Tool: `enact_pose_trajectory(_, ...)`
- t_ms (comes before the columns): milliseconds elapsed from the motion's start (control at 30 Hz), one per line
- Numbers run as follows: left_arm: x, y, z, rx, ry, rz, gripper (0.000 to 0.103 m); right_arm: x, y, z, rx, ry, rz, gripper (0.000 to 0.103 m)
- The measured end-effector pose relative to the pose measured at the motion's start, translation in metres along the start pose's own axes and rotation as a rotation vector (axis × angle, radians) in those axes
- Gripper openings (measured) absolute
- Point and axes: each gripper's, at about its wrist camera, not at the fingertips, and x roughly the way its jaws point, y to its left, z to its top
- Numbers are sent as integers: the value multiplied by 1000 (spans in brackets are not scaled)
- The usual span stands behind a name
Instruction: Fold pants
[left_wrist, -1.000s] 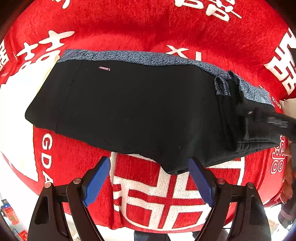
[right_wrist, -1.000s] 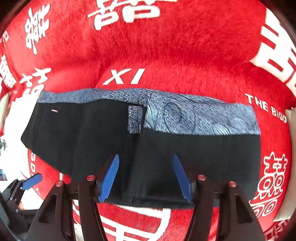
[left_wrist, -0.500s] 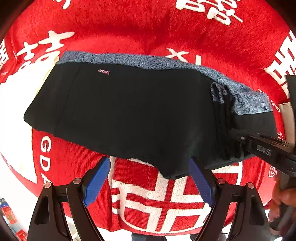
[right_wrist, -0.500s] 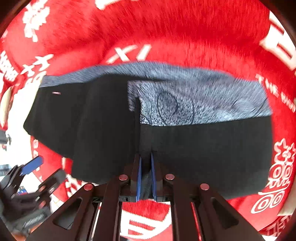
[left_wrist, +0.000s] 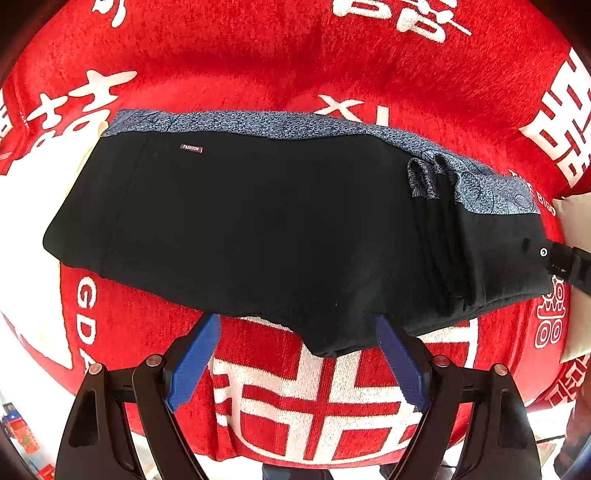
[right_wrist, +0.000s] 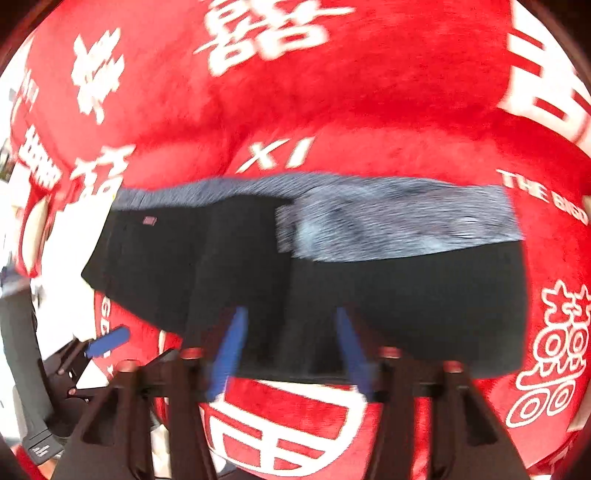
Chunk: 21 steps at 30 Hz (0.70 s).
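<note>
Red plush blanket (left_wrist: 258, 66) with white lettering fills both views. Black pants (left_wrist: 258, 229), folded, lie across mid-frame, long axis left-right, patterned waistband (left_wrist: 258, 123) along the upper edge. Left gripper (left_wrist: 295, 362): jaws wide apart, empty, just below the pants' lower edge, nearer the middle. Right gripper (right_wrist: 291, 350): jaws just reopened, parted, nothing clamped, over the lower hem by the fold step.

A small tag (left_wrist: 191, 148) at the 10 o'clock corner of the black pants (left_wrist: 258, 229) read "FASHION". The red blanket (left_wrist: 258, 66) carried white print: "XI" (right_wrist: 280, 155) at 12 o'clock of the pants, "THE BIGD" (right_wrist: 543, 195) cut off at 2 o'clock, "GDA" (left_wrist: 86, 325) at 8 o'clock.
</note>
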Motion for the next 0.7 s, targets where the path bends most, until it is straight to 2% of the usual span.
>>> enact_pose_trajectory(33,0,-1,0,0,-1,0,87,2,-8,2,22,4,-11,20)
enact_pose_trajectory(133,-1,-2,1,3,-2,2,87,4,-31,7,81,9,-52,20)
enact_pose_trajectory(233,-1,-3,0,13,-4,9,87,-6,-62,15,155,-37,-125,20)
enact_pose_trajectory(367,-5,-13,3,23,-14,1,87,-13,-115,40,273,-99,-121,30)
enact_pose_trajectory(467,-12,-34,8,54,-47,-47,87,-5,-158,59,365,-107,-46,31)
enact_pose_trajectory(500,-14,-48,11,72,-59,-80,87,3,-176,64,413,-85,24,31)
enact_pose_trajectory(600,-14,-84,21,121,-76,-164,87,21,-208,70,493,-51,157,31)
enact_pose_trajectory(700,-10,-118,32,172,-91,-201,87,30,-226,76,505,-29,215,31)
